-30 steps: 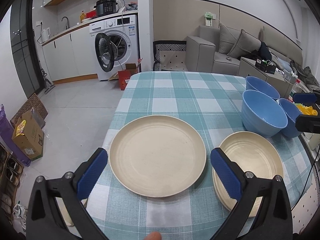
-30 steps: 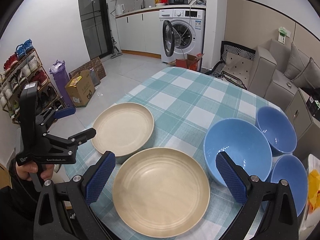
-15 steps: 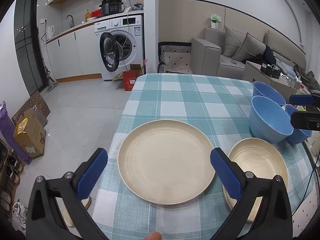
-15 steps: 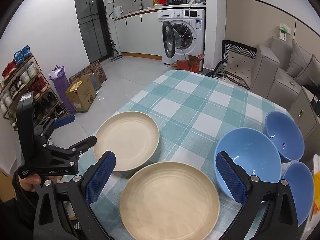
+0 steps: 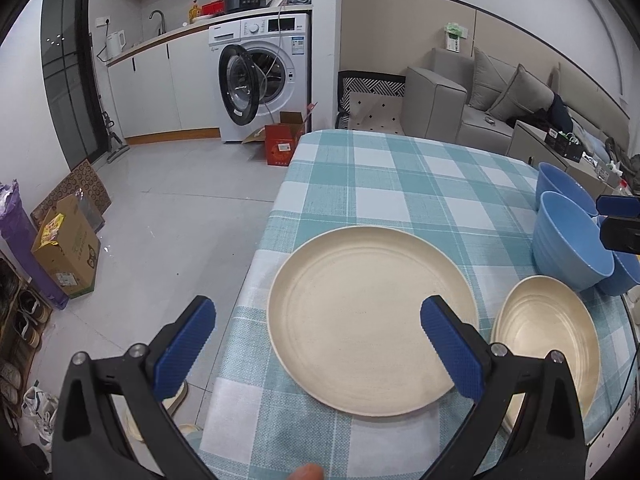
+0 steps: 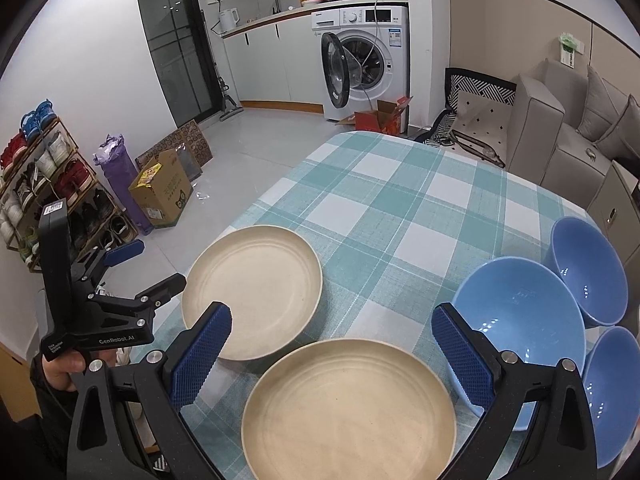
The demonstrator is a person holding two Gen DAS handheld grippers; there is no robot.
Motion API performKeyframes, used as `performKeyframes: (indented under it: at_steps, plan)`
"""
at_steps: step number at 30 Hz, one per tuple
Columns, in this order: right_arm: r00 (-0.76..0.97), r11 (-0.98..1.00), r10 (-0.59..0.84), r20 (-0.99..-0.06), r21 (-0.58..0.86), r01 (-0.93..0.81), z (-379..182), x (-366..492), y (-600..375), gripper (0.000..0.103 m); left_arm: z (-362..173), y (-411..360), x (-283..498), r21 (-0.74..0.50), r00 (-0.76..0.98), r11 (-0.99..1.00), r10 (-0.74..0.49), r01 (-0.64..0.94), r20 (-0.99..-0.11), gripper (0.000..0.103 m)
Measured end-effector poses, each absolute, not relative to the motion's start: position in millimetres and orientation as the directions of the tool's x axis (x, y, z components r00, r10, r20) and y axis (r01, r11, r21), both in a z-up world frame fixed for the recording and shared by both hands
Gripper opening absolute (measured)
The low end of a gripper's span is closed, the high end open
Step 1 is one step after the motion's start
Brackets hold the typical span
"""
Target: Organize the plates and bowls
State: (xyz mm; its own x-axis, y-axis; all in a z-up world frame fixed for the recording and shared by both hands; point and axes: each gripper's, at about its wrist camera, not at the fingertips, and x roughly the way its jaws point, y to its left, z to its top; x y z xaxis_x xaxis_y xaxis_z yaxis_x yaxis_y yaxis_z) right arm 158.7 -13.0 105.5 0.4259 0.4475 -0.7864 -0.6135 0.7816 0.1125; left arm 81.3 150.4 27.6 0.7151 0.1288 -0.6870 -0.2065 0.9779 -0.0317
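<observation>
Two cream plates are lying near the table's front edge: the left plate [image 5: 370, 320] by its left edge, the right plate [image 6: 348, 412] just beside three blue bowls [image 6: 516, 320] at the right edge. The checked tablecloth [image 5: 400, 184] is covering the table. Both the left gripper [image 5: 316, 344] and right gripper [image 6: 332, 352] are hovering, jaws apart. A washing machine [image 5: 260, 76] is standing open beyond.

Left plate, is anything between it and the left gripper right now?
Nothing visible. The left gripper is open with the left plate just ahead on the tablecloth; the other plate and the bowls sit off to the right.
</observation>
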Motion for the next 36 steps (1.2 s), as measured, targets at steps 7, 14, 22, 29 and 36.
performKeyframes:
  at_steps: [7,14,22,29,36]
  plan:
    - [0.404,0.779,0.436,-0.804,0.113,-0.616,91.8,167.3,8.2,0.102,18.8,160.6,84.4,-0.035,0.706,0.972,0.143,-0.232,-0.694,0.103]
    - [0.392,0.783,0.422,-0.818,0.111,-0.612,78.5,177.4,25.9,0.102,7.9,171.2,88.9,-0.059,0.690,0.966,0.136,-0.250,-0.711,0.103]
    - [0.369,0.789,0.407,-0.836,0.118,-0.603,59.6,188.8,35.1,0.102,-5.3,178.1,95.0,-0.096,0.671,0.964,0.100,-0.249,-0.735,0.102]
    - [0.345,0.784,0.395,-0.852,0.117,-0.609,41.5,195.2,46.3,0.102,-13.2,178.7,97.9,-0.109,0.665,0.963,0.088,-0.248,-0.741,0.102]
    - [0.317,0.783,0.374,-0.871,0.113,-0.612,18.8,203.7,58.0,0.102,-24.2,182.6,101.9,-0.125,0.647,0.958,0.075,-0.258,-0.759,0.102]
